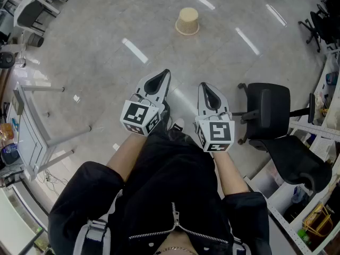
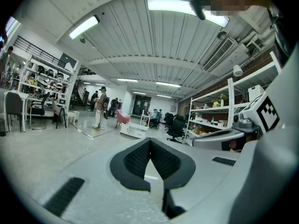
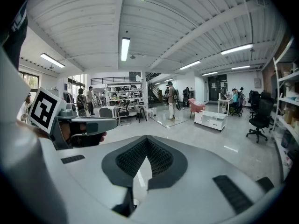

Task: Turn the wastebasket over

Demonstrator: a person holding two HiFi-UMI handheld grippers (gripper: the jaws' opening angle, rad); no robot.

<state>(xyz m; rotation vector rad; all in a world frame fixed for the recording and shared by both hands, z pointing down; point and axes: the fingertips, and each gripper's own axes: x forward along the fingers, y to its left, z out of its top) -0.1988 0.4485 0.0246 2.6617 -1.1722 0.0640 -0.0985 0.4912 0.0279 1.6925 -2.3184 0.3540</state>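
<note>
Head view: wastebasket (image 1: 187, 21) alone on the floor (image 1: 95, 57), far ahead, near the top of the picture. Pale and woven, narrower above, flared where it meets the floor, flat and closed on top; so probably standing mouth down. Touched by nothing. Not to be made out in either gripper view.

Nearer in: left claw (image 1: 162, 78) and right claw (image 1: 206, 91), side by side above a black-clad lap, aimed roughly toward the wastebasket but well apart from it. Left gripper view: claw clenched, dark ribbed faces meeting at the front, nothing between, only open floor and distant shelving beyond. Right gripper view: the same, clenched on nothing, with the left gripper showing close at the picture's left.

Further out: black chair (image 1: 273, 124) just right of the right claw; metal-legged table (image 1: 35, 116) at the left; shelves (image 1: 313, 137) along the right edge.

Progress, as a judgement: nothing done so far. Left to do:
- crossing the floor to the wastebasket
- releasing at least one claw
- taking hold of wall or rim
- lifting and rolling it onto the other end
- setting it down

Rim flat against the floor likely awkward to catch; a squeeze on the wall from both sides perhaps the easier hold.
</note>
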